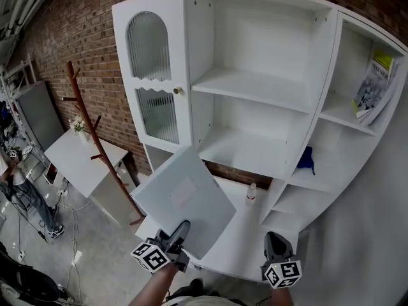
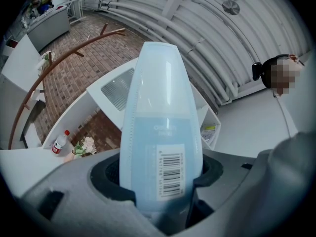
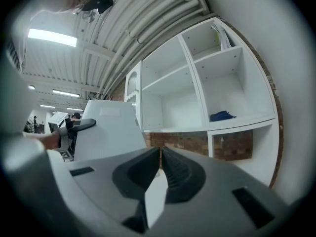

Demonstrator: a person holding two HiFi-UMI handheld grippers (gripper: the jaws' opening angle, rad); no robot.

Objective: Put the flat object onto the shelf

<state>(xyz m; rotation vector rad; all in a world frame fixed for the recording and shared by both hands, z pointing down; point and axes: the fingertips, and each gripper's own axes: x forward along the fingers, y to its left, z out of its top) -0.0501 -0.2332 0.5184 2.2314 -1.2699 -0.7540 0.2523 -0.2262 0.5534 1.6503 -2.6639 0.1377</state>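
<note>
A pale blue flat case (image 1: 185, 197) with a white label is held up tilted in front of the white shelf unit (image 1: 255, 85). My left gripper (image 1: 179, 233) is shut on its near corner. In the left gripper view the case (image 2: 160, 102) rises between the jaws, barcode side facing the camera, with my left gripper (image 2: 160, 184) clamped on its bottom. My right gripper (image 1: 275, 242) hangs low at the right, shut and empty. In the right gripper view its jaws (image 3: 160, 158) meet with nothing between them, and the case (image 3: 108, 130) shows at the left.
The shelf unit has open compartments and a glass door (image 1: 150, 75) at its left. Books (image 1: 373, 88) lean in the upper right cell, a blue cloth (image 1: 307, 159) lies lower. A small bottle (image 1: 252, 193) stands on the counter. A brown coat stand (image 1: 95, 139) and white table (image 1: 73, 161) are left.
</note>
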